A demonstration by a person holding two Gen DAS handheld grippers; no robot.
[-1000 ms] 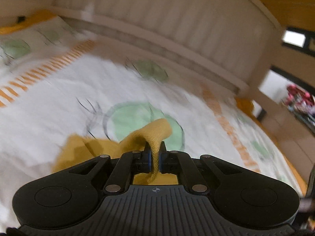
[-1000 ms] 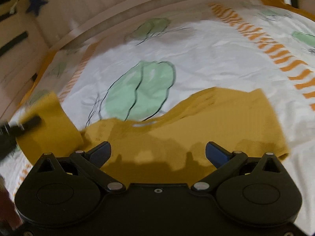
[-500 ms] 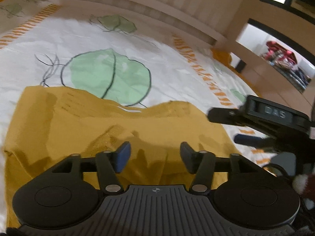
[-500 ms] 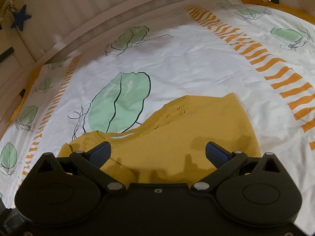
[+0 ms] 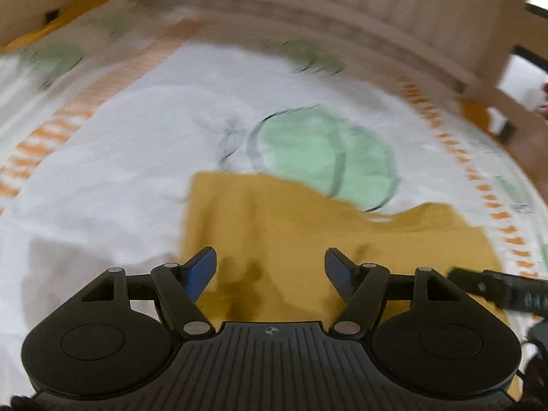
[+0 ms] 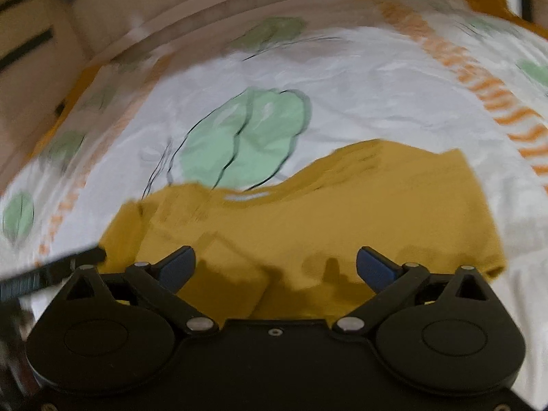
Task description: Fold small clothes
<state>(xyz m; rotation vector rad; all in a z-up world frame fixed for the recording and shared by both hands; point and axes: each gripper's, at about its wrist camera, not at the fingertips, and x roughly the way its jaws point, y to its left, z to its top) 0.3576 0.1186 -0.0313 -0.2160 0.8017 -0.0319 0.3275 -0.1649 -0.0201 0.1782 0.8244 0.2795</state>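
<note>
A mustard-yellow garment (image 5: 308,226) lies partly folded on a white bedsheet (image 5: 113,157) with green leaf prints. It also shows in the right wrist view (image 6: 342,212), with a folded-over flap near its left side. My left gripper (image 5: 270,267) is open and empty, just above the garment's near left part. My right gripper (image 6: 274,267) is open and empty over the garment's near edge. The right gripper's finger shows at the right edge of the left wrist view (image 5: 496,287). Both views are motion-blurred.
A wooden bed rail (image 5: 308,3) curves around the far side of the mattress. Orange striped bands (image 6: 479,78) run across the sheet. A doorway (image 5: 524,78) opens at the far right of the left wrist view.
My left gripper let go of the yellow sleeve it held one second ago and opened wider. It has since swung left. The garment now lies flat with the flap folded over.
</note>
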